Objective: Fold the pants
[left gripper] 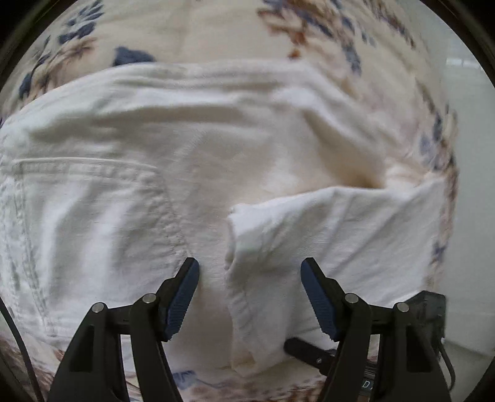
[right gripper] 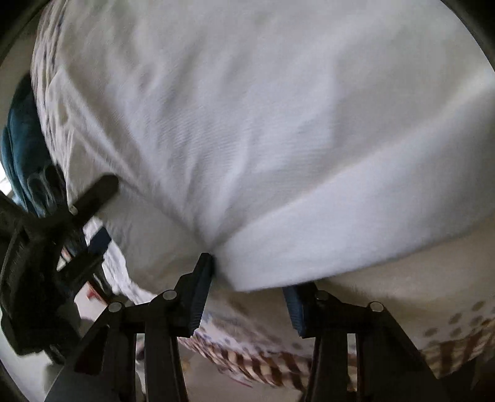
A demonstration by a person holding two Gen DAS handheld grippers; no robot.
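Floral tablecloth (left gripper: 222, 27) under white pants (left gripper: 185, 148)

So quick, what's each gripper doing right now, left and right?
Left gripper: open above the white pants, holding nothing.
Right gripper: jaws apart around a fold of the pants; grip cannot be told.

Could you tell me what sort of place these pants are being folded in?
Probably a home: white pants lie on a floral cloth with a brown patterned border, likely a bedspread or tablecloth; a pale tiled floor shows beyond.
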